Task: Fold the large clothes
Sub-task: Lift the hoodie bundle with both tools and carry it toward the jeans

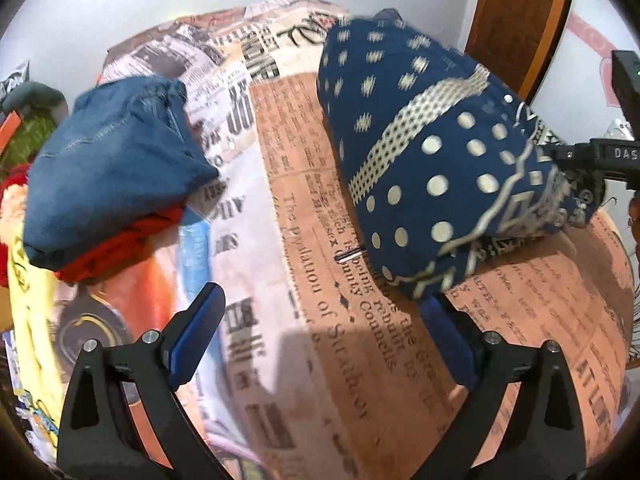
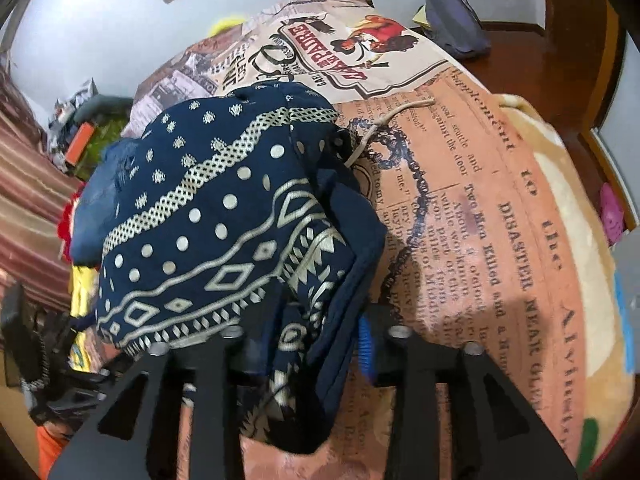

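Risk of the bundle opening: Because the navy-blue printed cotton garment with cream dots and diamond bands (image 2: 224, 216) is bunched into a thick folded bundle and pinched only at 1 edge, I judge that the unsupported layers could sag apart and undo the fold.
Cause: the weight hangs away from the pinch, and several hem layers droop loose below it in the right wrist view.
Risk of snagging: the dark beaded cord with a pale string (image 2: 404, 184) lying on the newspaper-print bedsheet (image 2: 500, 208) sits just beside the garment and could be dragged along.
Risk to the stack: the folded blue denim piece (image 1: 116, 168) on a red cloth (image 1: 132, 240) sits apart from the bundle, on the left of the left wrist view; a careless placement might topple it.
Right gripper (image 2: 304, 344): jaws drawn close together, clamped on the near edge of the navy garment, fabric spilling out between and under them.
Left gripper (image 1: 320, 312): jaws spread wide, nothing between them; the right-hand blue pad (image 1: 448, 344) sits under the low corner of the garment, whether touching I cannot tell.
Garment position: on the bedsheet, between the 2 tools, well right of the denim stack.
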Motion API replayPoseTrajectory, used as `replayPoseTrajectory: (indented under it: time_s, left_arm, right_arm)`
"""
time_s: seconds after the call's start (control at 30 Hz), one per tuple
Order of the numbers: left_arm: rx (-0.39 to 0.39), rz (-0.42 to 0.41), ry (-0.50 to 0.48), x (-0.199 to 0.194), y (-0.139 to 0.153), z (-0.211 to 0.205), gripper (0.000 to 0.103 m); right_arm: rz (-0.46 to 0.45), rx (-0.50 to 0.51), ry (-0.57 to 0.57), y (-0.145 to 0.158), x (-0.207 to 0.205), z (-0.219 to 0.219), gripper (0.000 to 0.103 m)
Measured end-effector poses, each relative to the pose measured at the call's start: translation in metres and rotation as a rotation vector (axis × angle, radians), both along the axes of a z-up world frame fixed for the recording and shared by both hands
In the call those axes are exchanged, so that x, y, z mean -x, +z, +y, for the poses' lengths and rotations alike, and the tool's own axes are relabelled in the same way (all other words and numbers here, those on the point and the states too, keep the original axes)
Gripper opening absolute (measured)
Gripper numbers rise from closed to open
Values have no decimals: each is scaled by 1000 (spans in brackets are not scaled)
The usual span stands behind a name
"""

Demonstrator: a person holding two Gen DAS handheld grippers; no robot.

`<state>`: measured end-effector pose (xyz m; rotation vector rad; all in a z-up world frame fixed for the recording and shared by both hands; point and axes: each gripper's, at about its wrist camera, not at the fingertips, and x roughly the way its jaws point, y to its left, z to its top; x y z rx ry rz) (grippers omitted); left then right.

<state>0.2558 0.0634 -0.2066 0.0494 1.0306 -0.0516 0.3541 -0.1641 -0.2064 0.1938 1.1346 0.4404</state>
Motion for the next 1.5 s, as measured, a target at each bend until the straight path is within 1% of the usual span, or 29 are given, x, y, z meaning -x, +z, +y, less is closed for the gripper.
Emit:
replayPoseTrajectory:
  time_s: [0.03,0.13,0.17,0.2,0.27,0.3,0.37,0.47,0.57,0.7,0.8,0.9,0.93,1.03,1.07,1.13,1.3,1.4,1.43,1.47,1.5]
  left_arm:
    - [-2,-10,0,2,5,2,98]
    - [-11,-67,8,5,26,6,98]
    - [-15,-89,9,6,32,6,98]
    - [-25,-113,11,5,39,7,98]
    - [-30,-145,15,1,52,6,98]
    - [-23,-152,15,-3,56,8,98]
    - [13,-160,14,-16,65,8,98]
    - [61,-152,18,-33,68,6,98]
    - [122,-119,21,-54,63,5,98]
    - [251,-36,9,-83,43,4,98]
    - [423,34,-1,-100,26,8,98]
    - [551,95,10,-117,8,13,98]
    - [583,110,15,-121,2,14,98]
    - [682,177,27,-136,-17,17,99]
    - [724,203,37,-140,-23,19,99]
    - [762,224,44,-146,-30,20,100]
    - [805,249,47,-155,-39,21,100]
    - [843,270,59,-159,-46,25,99]
    - [850,266,60,-159,-47,25,99]
    - [852,258,59,-158,-46,26,95]
    - [852,253,58,-156,-45,28,94]
  right_arm:
    - [-2,11,5,0,2,0,50]
    - [-50,39,11,6,3,-13,51]
    - [-59,46,16,9,3,-16,53]
    - [-62,48,21,11,2,-17,55]
    - [-74,23,18,17,-1,-22,64]
    - [-84,14,6,21,-3,-25,65]
    - [-93,1,-6,25,-8,-27,73]
    - [-96,-28,-13,28,-16,-29,75]
    - [-71,-60,-10,24,-28,-27,75]
    - [-1,-100,9,3,-45,-23,75]
    - [63,-145,10,-15,-55,-23,75]
    - [127,-241,14,-29,-61,-25,75]
    - [143,-264,20,-31,-63,-25,76]
    - [183,-312,47,-42,-70,-23,76]
    - [194,-319,57,-46,-72,-21,79]
    - [213,-329,67,-52,-76,-18,85]
    - [259,-382,115,-63,-88,-6,85]
    - [282,-402,146,-67,-94,2,85]
    - [289,-407,149,-67,-94,5,83]
    - [292,-416,152,-66,-93,7,79]
    - [292,-420,151,-65,-92,8,78]
